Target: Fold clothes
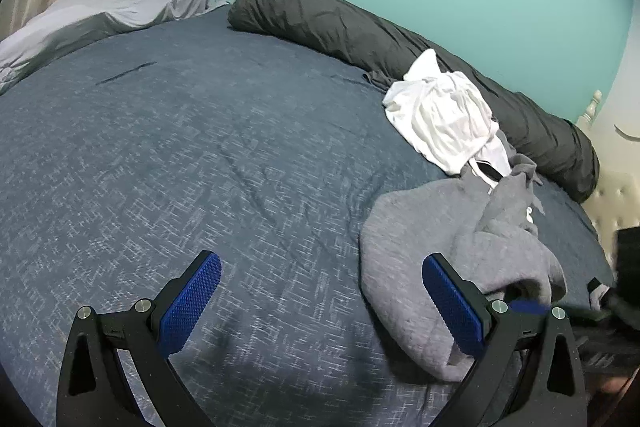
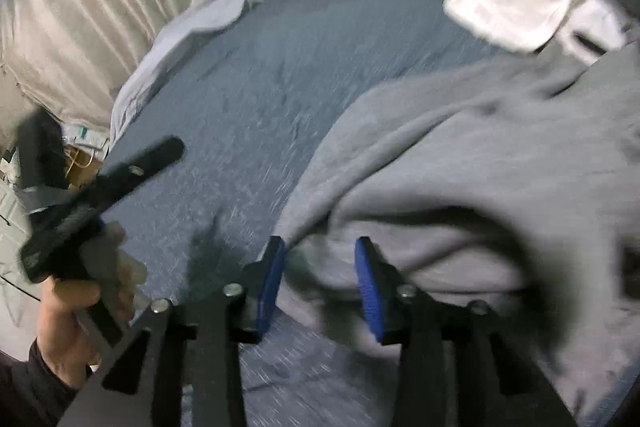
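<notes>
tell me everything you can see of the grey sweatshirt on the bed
The grey sweatshirt is a thick, soft, quilted-looking garment lying crumpled and unfolded on the blue bedspread, toward its right side. A bunched part trails toward the white garment, whose edge lies against it. In the right wrist view its near edge lies between the right gripper jaws, which stand apart; the blur hides any contact.

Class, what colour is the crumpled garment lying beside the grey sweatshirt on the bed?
White, seen most sharply in the left wrist view.

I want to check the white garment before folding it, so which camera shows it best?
The left wrist view: the white garment is sharp and whole, crumpled against the dark bolster. In the right wrist view it is motion-blurred near the upper edge.
</notes>
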Demonstrator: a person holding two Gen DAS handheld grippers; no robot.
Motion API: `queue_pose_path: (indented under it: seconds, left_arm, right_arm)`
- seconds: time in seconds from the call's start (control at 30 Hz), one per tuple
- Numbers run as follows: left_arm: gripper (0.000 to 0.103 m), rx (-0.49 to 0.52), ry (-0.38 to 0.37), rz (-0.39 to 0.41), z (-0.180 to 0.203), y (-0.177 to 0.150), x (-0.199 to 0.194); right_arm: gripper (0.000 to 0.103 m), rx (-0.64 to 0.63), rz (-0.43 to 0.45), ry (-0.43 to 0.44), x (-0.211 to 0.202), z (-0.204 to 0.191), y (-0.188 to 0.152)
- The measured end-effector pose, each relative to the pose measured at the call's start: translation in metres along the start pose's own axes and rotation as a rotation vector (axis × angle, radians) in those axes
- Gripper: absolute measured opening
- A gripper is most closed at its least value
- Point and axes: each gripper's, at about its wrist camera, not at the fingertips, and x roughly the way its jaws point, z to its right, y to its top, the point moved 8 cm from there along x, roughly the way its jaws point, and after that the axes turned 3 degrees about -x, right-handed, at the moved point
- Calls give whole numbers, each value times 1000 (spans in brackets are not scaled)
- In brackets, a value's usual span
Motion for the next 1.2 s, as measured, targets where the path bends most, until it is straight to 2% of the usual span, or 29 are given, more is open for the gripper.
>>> queue_pose_path:
  seconds: [0.1,0.17,0.27,0.37,0.43,0.6,0.63,0.7,0.77,0.83,0.87,1.03,1.2]
  left_arm:
    - [103,13,-18,-13,10,-3,3]
    - [103,21,-35,-28,17,-7,6]
    - [103,36,-57,-54,29,-15,11]
    - [103,57,-54,-57,35,-18,14]
    - [103,67,-53,-62,39,-20,17]
    - [103,76,-46,-71,41,-24,21]
    - [103,77,-45,-72,41,-24,21]
    - [103,78,-43,-73,41,-25,22]
    - [103,79,-42,-74,41,-24,22]
    - [103,80,-42,-72,40,-23,20]
    - [103,81,-41,-69,40,-22,19]
    - [103,95,-32,-42,38,-19,5]
    - [103,132,-24,-19,40,-29,-16]
  right_arm:
    - [48,18,96,-130,-39,37,9]
    - [66,63,140,-219,-58,68,11]
    - [69,145,145,-298,-66,112,7]
    - [73,191,136,-317,-59,135,5]
    - [76,191,115,-315,-47,140,6]
    - [76,190,88,-316,-22,149,6]
    - [73,189,81,-300,-17,149,5]
    - [52,168,69,-281,-10,146,2]
    - [25,146,69,-277,-9,138,1]
    - [16,129,74,-274,-10,131,-1]
    - [13,121,80,-268,-13,127,-2]
    - [11,74,117,-197,-48,90,-18]
    - [11,40,92,-154,-84,48,-62]
